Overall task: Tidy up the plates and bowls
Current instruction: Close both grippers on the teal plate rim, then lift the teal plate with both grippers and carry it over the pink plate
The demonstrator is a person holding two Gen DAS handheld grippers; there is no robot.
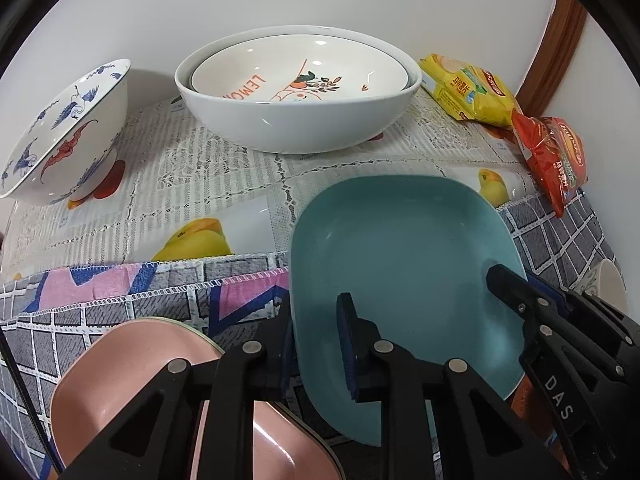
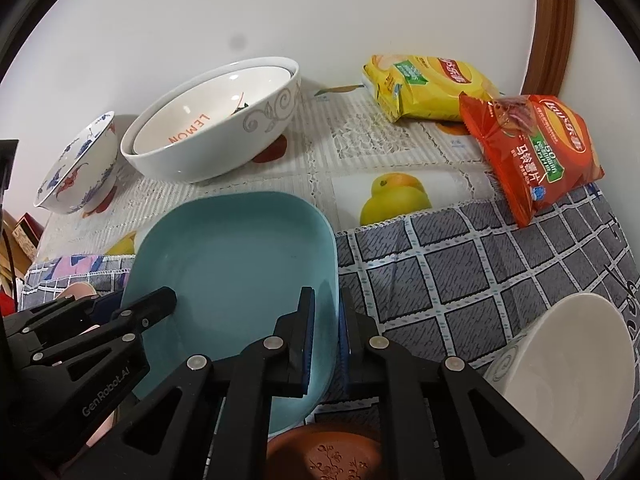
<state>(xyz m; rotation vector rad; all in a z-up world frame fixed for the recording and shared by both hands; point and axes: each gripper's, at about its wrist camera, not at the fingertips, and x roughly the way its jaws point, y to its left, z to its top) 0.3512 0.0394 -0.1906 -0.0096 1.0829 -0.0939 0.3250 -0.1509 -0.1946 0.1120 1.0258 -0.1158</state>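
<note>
Both tongs (image 1: 316, 344) (image 2: 326, 336) astride teal plate (image 1: 400, 248) rim

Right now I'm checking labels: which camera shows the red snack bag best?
The right wrist view: the red snack bag faces the lens, whole, its printed front clear, leaning on the yellow bag. The left wrist view shows the same bag squeezed at the right edge, distorted and hard to read.

Teal plate (image 1: 404, 248), pink plate (image 1: 132, 364), grey-checked cloth (image 2: 460, 276) (white grid lines), crane-patterned bowl (image 1: 64, 136).
</note>
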